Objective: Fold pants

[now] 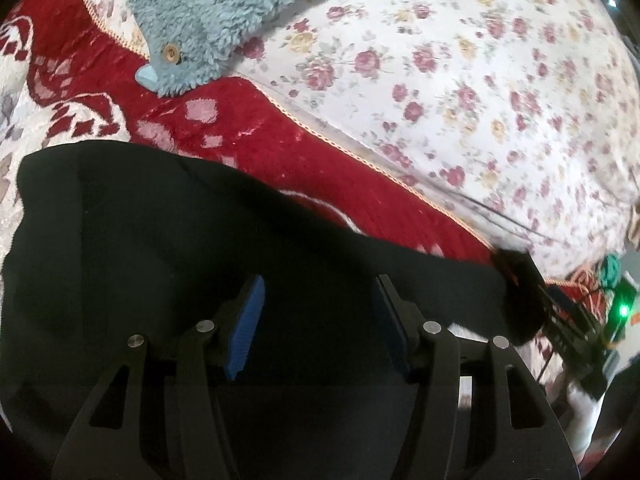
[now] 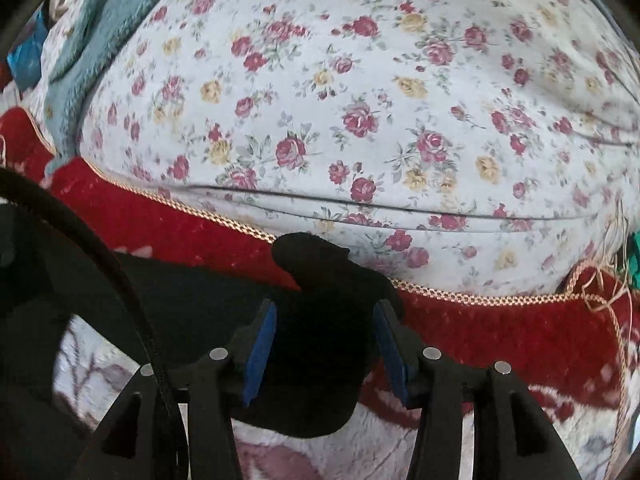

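The black pants (image 1: 168, 240) lie spread on a red and white patterned blanket (image 1: 256, 136). My left gripper (image 1: 318, 284) is open just above the pants' cloth, its blue pads (image 1: 246, 328) wide apart. In the right wrist view a bunched end of the pants (image 2: 320, 280) sticks up between the open fingers of my right gripper (image 2: 325, 308); the blue pads (image 2: 260, 356) stand on either side of the cloth without pinching it. The right gripper also shows at the pants' right end in the left wrist view (image 1: 520, 272).
A white floral quilt (image 2: 360, 100) rises behind the blanket. A fluffy teal garment with wooden buttons (image 1: 208, 20) lies at the back left. A black cable (image 2: 120, 280) crosses the left of the right wrist view. A device with a green light (image 1: 622, 312) sits far right.
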The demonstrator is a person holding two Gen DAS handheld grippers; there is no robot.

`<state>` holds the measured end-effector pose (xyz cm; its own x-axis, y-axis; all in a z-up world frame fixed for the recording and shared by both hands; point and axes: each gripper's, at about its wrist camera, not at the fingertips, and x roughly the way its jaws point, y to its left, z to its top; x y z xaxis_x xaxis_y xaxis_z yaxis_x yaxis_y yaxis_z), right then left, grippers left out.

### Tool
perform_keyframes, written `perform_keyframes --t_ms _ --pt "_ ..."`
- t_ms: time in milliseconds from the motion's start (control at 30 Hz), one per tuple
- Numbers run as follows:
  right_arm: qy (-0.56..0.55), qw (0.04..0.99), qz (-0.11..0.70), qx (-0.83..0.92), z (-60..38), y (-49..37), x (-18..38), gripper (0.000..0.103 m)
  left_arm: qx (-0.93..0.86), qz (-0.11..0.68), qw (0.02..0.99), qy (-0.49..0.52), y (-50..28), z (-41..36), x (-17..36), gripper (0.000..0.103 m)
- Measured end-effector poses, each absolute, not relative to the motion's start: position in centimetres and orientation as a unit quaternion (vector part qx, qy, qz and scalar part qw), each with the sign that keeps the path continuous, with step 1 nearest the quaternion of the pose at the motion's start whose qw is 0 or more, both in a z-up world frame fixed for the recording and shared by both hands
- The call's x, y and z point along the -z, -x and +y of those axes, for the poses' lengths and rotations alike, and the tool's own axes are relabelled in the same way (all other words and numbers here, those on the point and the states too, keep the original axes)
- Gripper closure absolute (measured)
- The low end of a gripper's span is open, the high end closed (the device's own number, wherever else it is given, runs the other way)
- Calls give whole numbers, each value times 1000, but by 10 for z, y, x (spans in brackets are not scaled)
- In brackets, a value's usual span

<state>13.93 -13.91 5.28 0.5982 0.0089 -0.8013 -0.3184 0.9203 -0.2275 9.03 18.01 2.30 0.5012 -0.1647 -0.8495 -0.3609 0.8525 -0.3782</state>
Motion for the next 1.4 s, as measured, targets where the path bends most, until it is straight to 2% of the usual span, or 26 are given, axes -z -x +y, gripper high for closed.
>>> perform_keyframes --t_ms 167,233,333,433,500,600,700,900,1267,1367,1400 --pt "188 874 437 -102 -137 -159 -43 59 -95 498 820 264 -112 182 -12 47" --pt "195 875 432 -104 -138 -166 -41 82 -103 499 820 261 -119 181 -8 47" --pt "158 882 429 -117 -150 -172 -43 94 -109 499 820 259 -130 180 -4 47" --pt "89 895 419 -125 -174 -169 -52 95 -105 483 823 280 -133 184 -1 49" --pt "33 898 419 -131 -196 -166 -56 96 -115 481 824 276 -135 184 1 72" --pt "-25 896 424 -132 -224 -163 -56 96 -115 479 826 273 -133 187 4 85" --pt "-85 893 423 -127 -249 -152 -55 96 -106 477 826 283 -130 193 4 92" --pt "-153 886 423 -115 -280 -132 -51 96 -93 462 835 283 -112 194 -8 96" --pt "-237 864 440 -57 -332 -116 -22 95 -81 449 848 271 -85 193 -23 97" --pt "-294 846 441 -61 -351 -108 -13 83 -82 454 845 269 -86 192 -16 97" --pt "-307 841 441 -59 -356 -103 -12 71 -83 455 845 270 -86 191 -15 97"
